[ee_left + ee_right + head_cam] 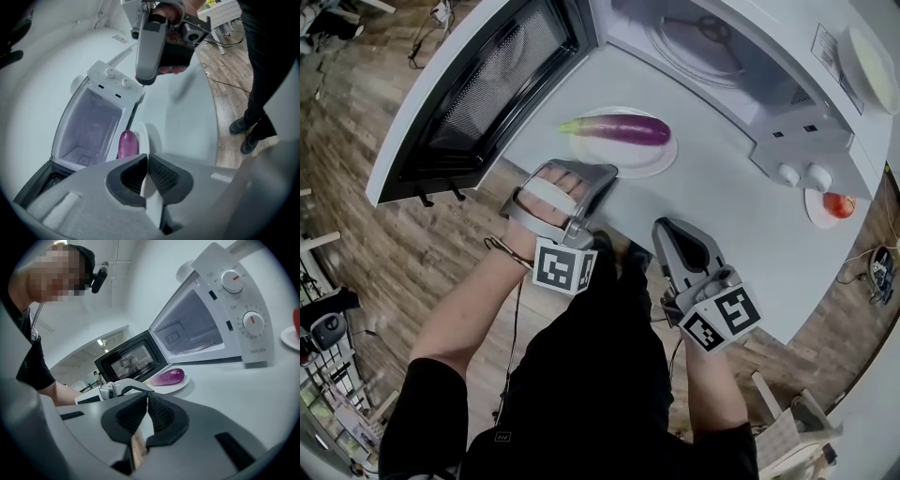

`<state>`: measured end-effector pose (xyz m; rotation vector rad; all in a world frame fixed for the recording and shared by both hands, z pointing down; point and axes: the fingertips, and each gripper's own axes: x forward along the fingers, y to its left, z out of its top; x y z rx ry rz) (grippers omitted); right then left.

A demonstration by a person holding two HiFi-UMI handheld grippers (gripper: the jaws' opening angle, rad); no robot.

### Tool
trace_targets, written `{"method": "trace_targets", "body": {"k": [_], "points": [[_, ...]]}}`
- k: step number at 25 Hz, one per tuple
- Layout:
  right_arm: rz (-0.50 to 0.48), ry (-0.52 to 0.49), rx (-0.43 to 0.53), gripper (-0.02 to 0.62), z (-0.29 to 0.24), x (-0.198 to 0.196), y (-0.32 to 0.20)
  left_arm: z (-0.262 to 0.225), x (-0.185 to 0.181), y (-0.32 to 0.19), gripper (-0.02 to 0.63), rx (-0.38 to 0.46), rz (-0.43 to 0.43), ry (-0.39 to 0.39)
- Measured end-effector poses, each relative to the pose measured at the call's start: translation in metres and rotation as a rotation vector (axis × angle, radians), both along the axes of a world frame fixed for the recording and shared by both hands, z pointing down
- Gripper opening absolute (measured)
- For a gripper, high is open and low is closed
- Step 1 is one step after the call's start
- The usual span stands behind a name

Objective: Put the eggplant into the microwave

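Note:
A purple eggplant (619,129) with a green stem lies on a white plate (661,161) on the table, just in front of the open white microwave (787,122). Its cavity (703,42) with the glass turntable shows nothing inside. My left gripper (605,172) is shut and empty, its tips near the plate's front rim. My right gripper (664,225) is shut and empty too, at the table's front edge. The left gripper view shows its gripper (147,157) behind the eggplant (127,144). The right gripper view shows its gripper (146,397) short of the eggplant (168,377).
The microwave door (478,94) hangs wide open to the left, over the table's side. A small plate with a red tomato (837,205) stands right of the microwave. The pale table (741,225) ends close to my body; wooden floor lies around.

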<state>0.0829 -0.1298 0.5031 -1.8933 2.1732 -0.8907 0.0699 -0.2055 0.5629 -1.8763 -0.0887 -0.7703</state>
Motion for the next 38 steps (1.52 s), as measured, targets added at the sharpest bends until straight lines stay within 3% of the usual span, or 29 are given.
{"method": "trace_targets", "body": {"k": [10,21,38], "points": [[0.002,0.003,0.001,0.018,-0.001,0.000,0.000,-0.003,-0.002,0.001,0.017,0.089,0.022,0.048],[0.013,0.019,0.008,0.018,0.004,0.003,0.000,-0.006,0.002,0.002,0.017,0.129,0.038,0.103],[0.052,0.065,0.031,0.018,-0.024,0.028,0.003,-0.057,0.035,-0.002,0.017,0.214,0.086,0.153]]}}
